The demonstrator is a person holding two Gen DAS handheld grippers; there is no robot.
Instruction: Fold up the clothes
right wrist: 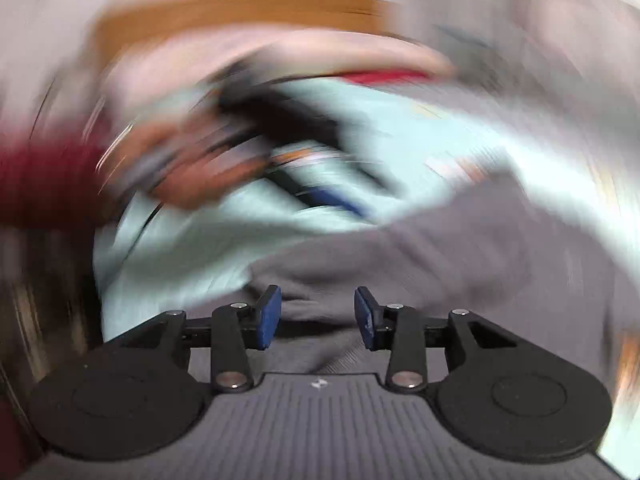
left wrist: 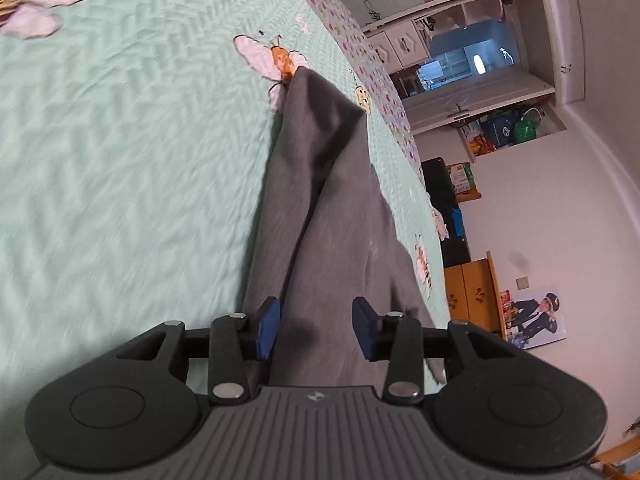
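Grey garment (left wrist: 320, 208) lies stretched along the mint-green bedspread (left wrist: 120, 160), near the bed's edge, its far tip at an embroidered bee (left wrist: 282, 58). Left gripper (left wrist: 316, 330) hovers over the near end, jaws parted, nothing pinched between the blue pads. Right gripper (right wrist: 317, 318) (view badly smeared) also stands with jaws apart, grey cloth (right wrist: 420, 256) beneath, not clamped.

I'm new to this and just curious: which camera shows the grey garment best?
The left wrist view: the grey garment lies sharp on the green bedspread. The right wrist view shows it only as a motion-blurred grey mass.
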